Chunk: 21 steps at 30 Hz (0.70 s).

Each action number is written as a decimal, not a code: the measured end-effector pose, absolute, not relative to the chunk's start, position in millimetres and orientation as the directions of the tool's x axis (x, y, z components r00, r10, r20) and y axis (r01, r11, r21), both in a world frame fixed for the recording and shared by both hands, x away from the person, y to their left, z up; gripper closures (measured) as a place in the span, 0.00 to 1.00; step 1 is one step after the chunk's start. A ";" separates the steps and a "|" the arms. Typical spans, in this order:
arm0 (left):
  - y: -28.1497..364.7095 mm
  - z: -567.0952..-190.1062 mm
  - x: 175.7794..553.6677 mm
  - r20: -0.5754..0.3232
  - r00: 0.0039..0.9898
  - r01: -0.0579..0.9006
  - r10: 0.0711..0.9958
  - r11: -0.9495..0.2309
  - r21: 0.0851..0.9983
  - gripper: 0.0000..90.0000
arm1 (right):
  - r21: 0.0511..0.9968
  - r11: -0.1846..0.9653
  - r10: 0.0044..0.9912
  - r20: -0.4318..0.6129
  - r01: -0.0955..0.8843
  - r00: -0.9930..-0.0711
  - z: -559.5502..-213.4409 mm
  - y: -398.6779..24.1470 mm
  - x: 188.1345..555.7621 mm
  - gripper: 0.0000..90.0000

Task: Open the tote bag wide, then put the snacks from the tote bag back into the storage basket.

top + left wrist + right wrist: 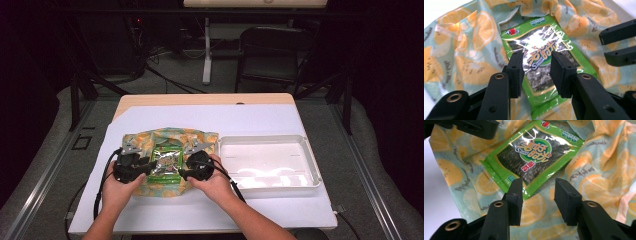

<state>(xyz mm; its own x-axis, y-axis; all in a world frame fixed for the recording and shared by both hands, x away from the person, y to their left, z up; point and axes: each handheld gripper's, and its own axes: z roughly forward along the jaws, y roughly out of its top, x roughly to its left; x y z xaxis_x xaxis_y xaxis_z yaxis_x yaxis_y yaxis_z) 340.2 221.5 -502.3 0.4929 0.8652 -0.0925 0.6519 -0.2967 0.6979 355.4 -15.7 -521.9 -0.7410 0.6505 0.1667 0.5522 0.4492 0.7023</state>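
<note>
High view: one seaweed packet [167, 164] on one lemon-print bag [145, 141]; both grippers' jaws apart, empty.

This is looking like a lab or recording studio set up for filming handling work, not a home. A pale wooden bench [205, 99] covered by a white sheet [210, 125] is standing alone on grey carpet [60, 145], with dark surroundings closing in on both sides. Black metal stand legs [82, 85] are rising beside the bench's far left corner and others [345, 95] beside its far right corner. Black cables [165, 80] are trailing across the floor beyond the bench's far edge, near a white desk leg [206, 50] and a black folding chair [270, 50]. A small red light [138, 21] is glowing on dark equipment at the back.
</note>
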 end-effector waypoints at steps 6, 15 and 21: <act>220.0 -506.3 349.4 -0.105 0.461 0.677 0.881 -0.272 0.683 0.71 | 0.697 0.455 0.657 0.158 0.555 -0.737 -516.6 -10.0 359.4 0.67; 222.7 -500.1 359.1 -0.170 0.427 0.682 0.888 -0.193 0.706 0.72 | 0.679 0.399 0.693 0.216 0.616 -0.688 -514.3 -4.4 366.7 0.69; 224.3 -502.6 363.2 -0.159 0.423 0.687 0.892 -0.202 0.698 0.72 | 0.677 0.373 0.709 0.233 0.634 -0.666 -514.6 -3.4 371.2 0.75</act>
